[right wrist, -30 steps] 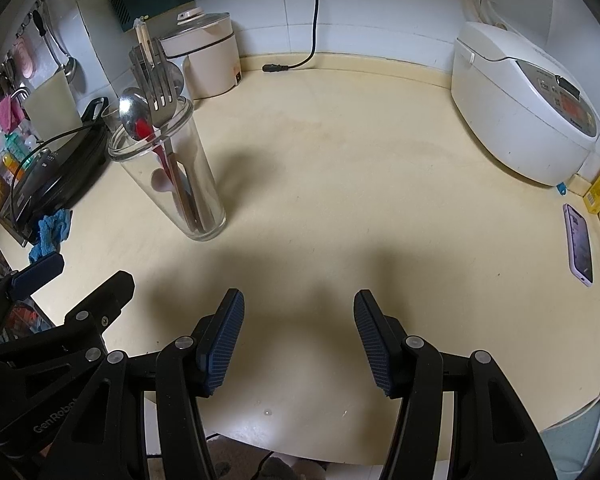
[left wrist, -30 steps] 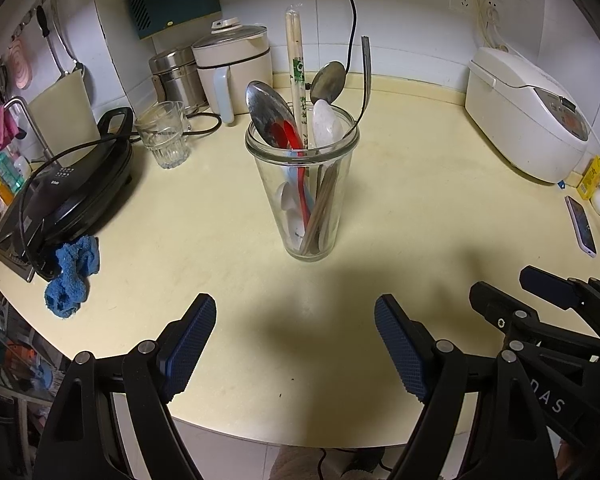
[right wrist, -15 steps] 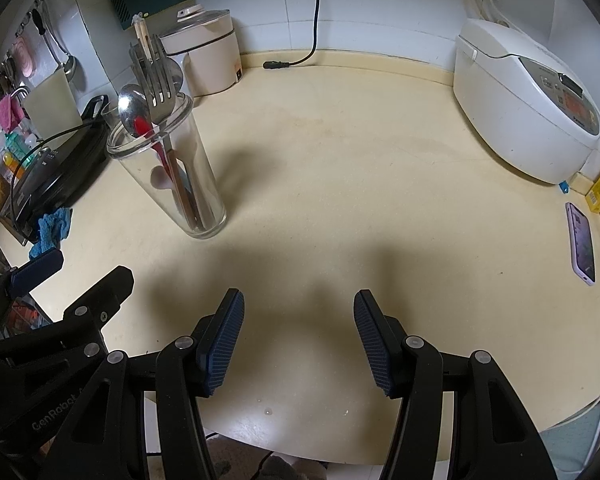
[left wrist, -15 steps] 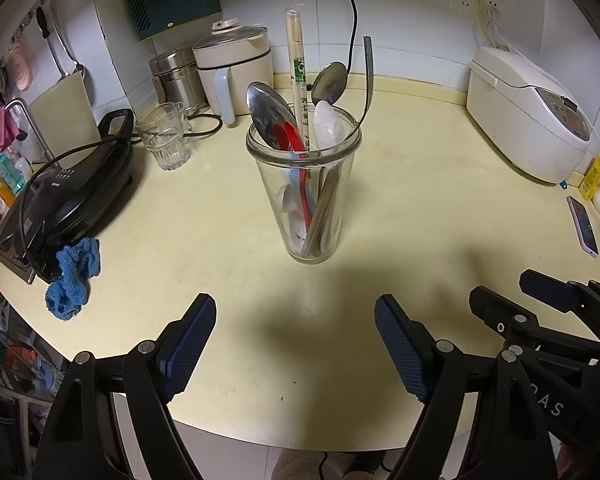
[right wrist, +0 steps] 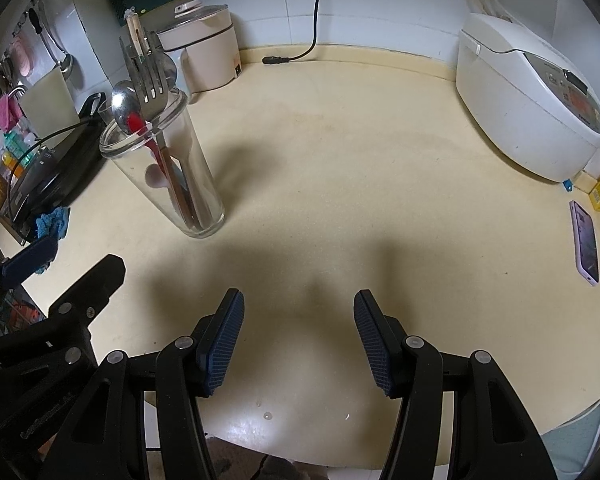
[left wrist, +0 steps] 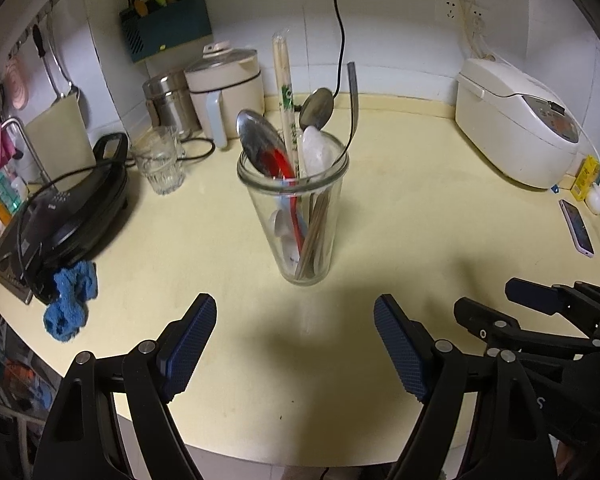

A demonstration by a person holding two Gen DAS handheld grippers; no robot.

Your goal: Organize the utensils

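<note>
Almost nothing moves since a second ago: our left tool point(left wrist: 294, 340) and right tool point(right wrist: 299, 340) stay apart and empty, the full glass point(left wrist: 294, 216) ahead, so we seem done

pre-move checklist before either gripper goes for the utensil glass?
1. Left gripper open, nothing held: ok.
2. Right gripper open, nothing held: ok.
3. Glass upright on the counter: ok.
4. Path from left gripper to glass free of things: ok.
5. Utensils all in the glass, including spoon, fork and wrapped chopsticks; none loose on the counter: ok.
6. Whether the utensils are tangled at the bottom of the glass: cannot tell.
</note>
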